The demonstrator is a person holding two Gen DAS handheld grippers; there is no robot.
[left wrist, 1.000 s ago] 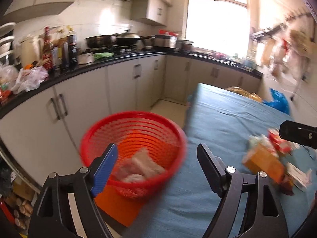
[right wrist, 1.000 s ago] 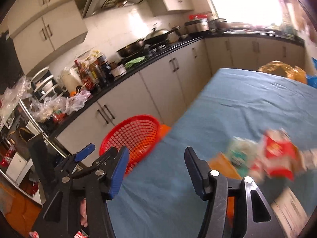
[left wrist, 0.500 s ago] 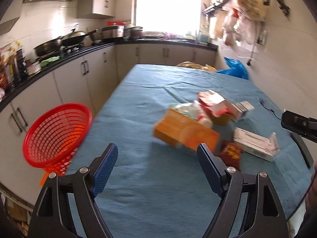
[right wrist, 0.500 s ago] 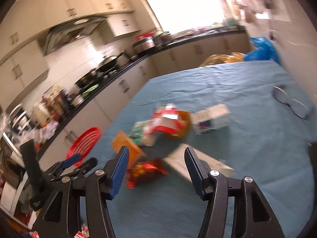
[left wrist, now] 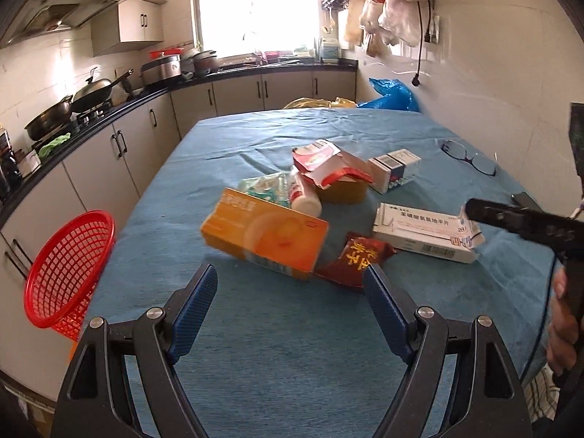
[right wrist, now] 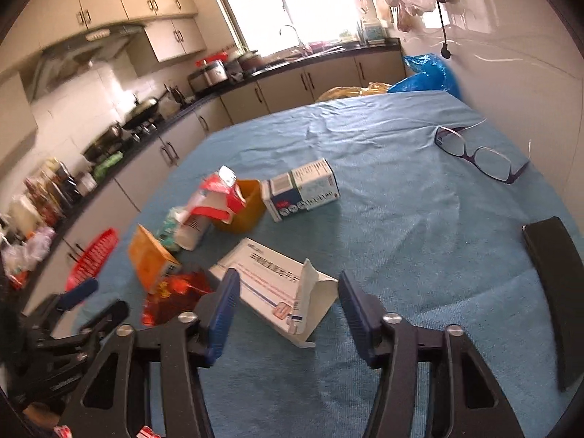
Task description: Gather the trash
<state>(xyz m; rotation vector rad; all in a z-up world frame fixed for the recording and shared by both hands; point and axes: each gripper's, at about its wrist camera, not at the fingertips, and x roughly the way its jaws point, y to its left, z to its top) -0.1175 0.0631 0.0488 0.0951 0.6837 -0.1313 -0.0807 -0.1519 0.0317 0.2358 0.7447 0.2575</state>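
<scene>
Lying on the blue tablecloth (left wrist: 277, 357): orange box (left wrist: 264, 233), red wrapper (left wrist: 356, 261), white medicine box (right wrist: 272, 286), all clustered. Left gripper (left wrist: 290, 292) open, empty, near the orange box. Right gripper (right wrist: 288, 301) just been closing, pads not yet pressing the white medicine box's torn end between them; red basket (left wrist: 67, 266) beyond the table's left edge.

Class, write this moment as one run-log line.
left gripper: open, facing orange box | right gripper: open, closing around white box | red basket: beside table

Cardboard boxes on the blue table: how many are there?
3. An orange box at the pile's left, a flat white box nearest the right gripper, and a small white-and-blue box farther back. The pile may hide more.
</scene>
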